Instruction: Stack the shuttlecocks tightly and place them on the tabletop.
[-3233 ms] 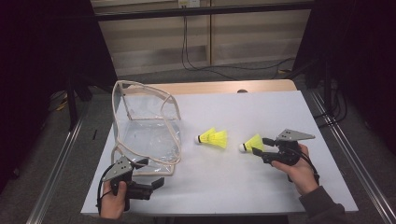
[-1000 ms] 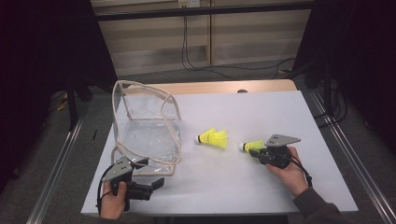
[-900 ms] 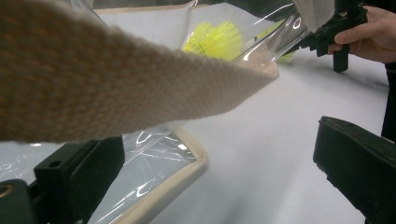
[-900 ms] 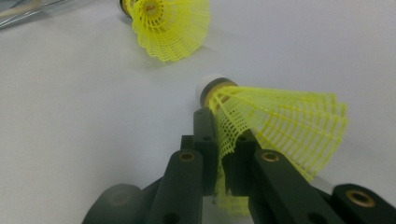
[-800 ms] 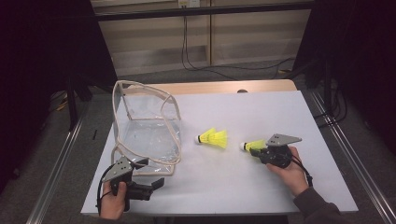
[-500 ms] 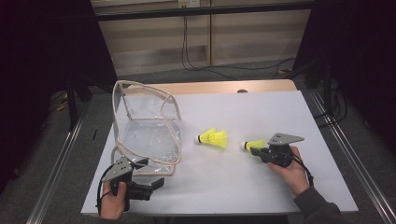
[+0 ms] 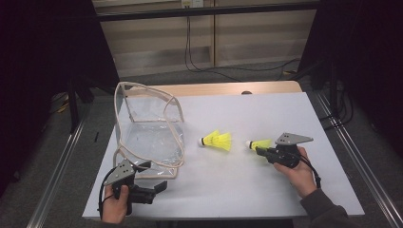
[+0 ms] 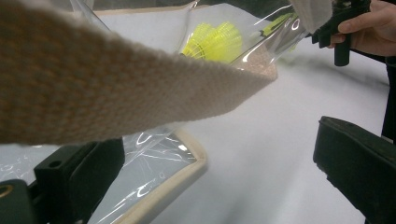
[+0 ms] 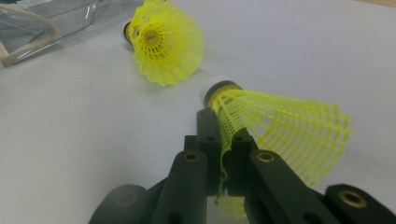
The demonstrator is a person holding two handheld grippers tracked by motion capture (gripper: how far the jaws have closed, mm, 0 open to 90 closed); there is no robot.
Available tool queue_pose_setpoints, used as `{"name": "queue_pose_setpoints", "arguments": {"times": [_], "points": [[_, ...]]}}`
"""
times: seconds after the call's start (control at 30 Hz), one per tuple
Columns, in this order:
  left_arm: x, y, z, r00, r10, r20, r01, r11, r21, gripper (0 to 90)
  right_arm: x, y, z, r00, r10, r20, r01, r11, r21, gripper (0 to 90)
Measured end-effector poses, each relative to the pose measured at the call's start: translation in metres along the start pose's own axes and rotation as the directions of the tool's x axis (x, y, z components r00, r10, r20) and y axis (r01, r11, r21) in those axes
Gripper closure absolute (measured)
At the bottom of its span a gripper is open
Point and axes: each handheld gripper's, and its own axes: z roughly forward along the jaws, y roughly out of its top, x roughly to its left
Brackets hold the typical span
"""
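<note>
Two yellow shuttlecocks on the worktop [image 7: 332, 123]: one [image 7: 260, 144] newly pinched by the shut right tool [image 7: 259, 151], bag-bound; other [image 7: 217, 140] waiting; left tool [image 7: 159, 186] gaping, empty.

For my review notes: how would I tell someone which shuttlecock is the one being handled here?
Start at the clear plastic bag on the left of the white table and look right. Past the first yellow shuttlecock, lying free, comes a second shuttlecock by the person's right hand. That one has its net skirt pinched between the closed jaws of the right gripper.
</note>
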Motion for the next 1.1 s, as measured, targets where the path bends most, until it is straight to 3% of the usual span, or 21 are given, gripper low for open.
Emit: {"name": "queue_pose_setpoints", "arguments": {"times": [1.1], "points": [[0.0, 0.0, 0.0, 1.0, 0.002, 0.005, -0.002, 1.0, 0.0, 2.0, 0.006, 0.015, 0.011, 0.9993, -0.012, -0.036, 0.011, 1.0, -0.025, 88.6]]}}
